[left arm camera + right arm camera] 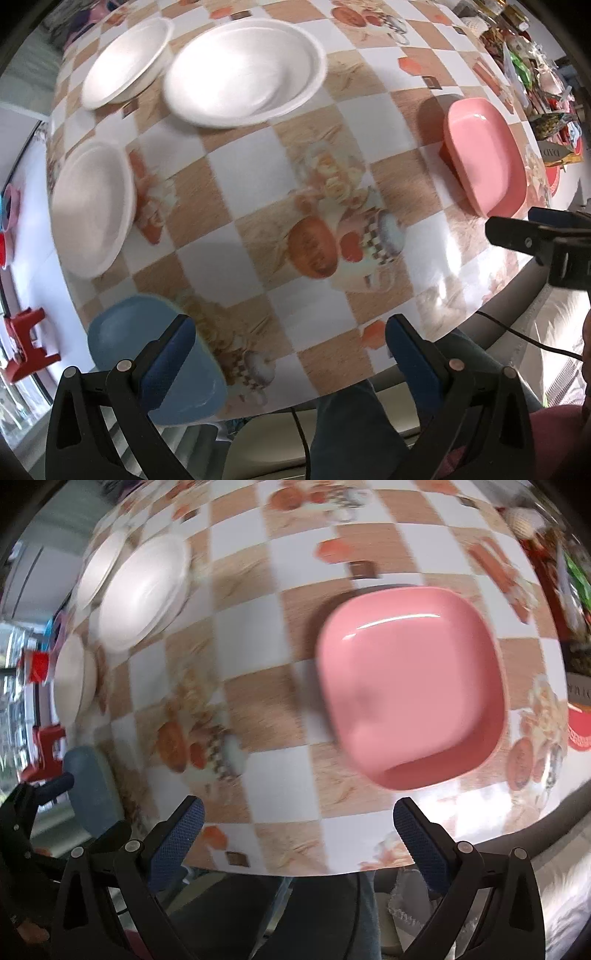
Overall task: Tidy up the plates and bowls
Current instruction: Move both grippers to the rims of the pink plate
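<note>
Nearest the left wrist camera, the left gripper (290,341) hangs over the near edge of the table (306,177) with its jaws spread wide and nothing between them. Its left finger (173,354) overlaps the blue bowl (122,336), which sits at the table's near left corner; whether the finger touches the bowl cannot be told.

The right gripper (299,827) is likewise released, jaws wide apart and empty, poised above the near table edge. Just beyond it, slightly to its right, lies the pink bowl (410,690), a rounded square dish resting on the checked tablecloth (273,686). From the left wrist view the same pink bowl (484,158) sits well to the right of the blue bowl, with the right gripper (517,236) close beside its near edge.

Further back from the blue bowl, along the left side, rests a white plate (92,206). Beyond that, a larger white plate (243,70) holds a smaller one inside it, and another white plate (127,62) lies just left of it, rims nearly touching.

At the far right edge, behind the pink bowl, blurred clutter (532,74) is piled.
</note>
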Tool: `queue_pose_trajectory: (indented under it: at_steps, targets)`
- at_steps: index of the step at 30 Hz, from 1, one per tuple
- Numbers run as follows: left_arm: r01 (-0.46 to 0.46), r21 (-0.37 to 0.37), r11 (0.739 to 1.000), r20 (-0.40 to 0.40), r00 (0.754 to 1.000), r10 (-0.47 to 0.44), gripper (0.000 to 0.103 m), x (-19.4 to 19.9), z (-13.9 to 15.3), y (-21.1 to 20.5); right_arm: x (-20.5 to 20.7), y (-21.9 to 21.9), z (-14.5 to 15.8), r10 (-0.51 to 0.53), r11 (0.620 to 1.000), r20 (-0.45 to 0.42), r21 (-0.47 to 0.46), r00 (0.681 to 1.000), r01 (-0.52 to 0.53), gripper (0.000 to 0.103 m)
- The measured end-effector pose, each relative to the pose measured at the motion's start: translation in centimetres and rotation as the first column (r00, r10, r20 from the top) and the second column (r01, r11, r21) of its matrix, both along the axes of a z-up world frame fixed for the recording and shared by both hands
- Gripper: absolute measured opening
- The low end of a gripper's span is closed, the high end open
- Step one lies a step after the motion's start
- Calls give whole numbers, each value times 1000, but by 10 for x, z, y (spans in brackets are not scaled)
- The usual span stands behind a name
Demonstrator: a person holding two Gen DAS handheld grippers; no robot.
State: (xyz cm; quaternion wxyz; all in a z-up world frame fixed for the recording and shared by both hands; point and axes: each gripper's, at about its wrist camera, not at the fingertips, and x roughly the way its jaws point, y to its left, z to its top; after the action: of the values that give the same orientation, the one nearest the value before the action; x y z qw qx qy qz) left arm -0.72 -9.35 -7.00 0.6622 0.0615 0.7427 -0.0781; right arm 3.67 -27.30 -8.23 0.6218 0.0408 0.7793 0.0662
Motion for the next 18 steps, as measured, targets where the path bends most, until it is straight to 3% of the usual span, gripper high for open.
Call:
queue_pose_trajectory:
  at_steps: [10, 18]
  targets:
    - [66, -26, 998, -5, 998, -66, 103, 31, 0, -54, 19, -66, 6, -114, 991, 31, -62, 993, 116, 103]
    - [31, -53, 998, -2, 1000, -31, 103, 56, -2, -83, 27, -102, 6, -152, 982, 46, -108, 987, 156, 103]
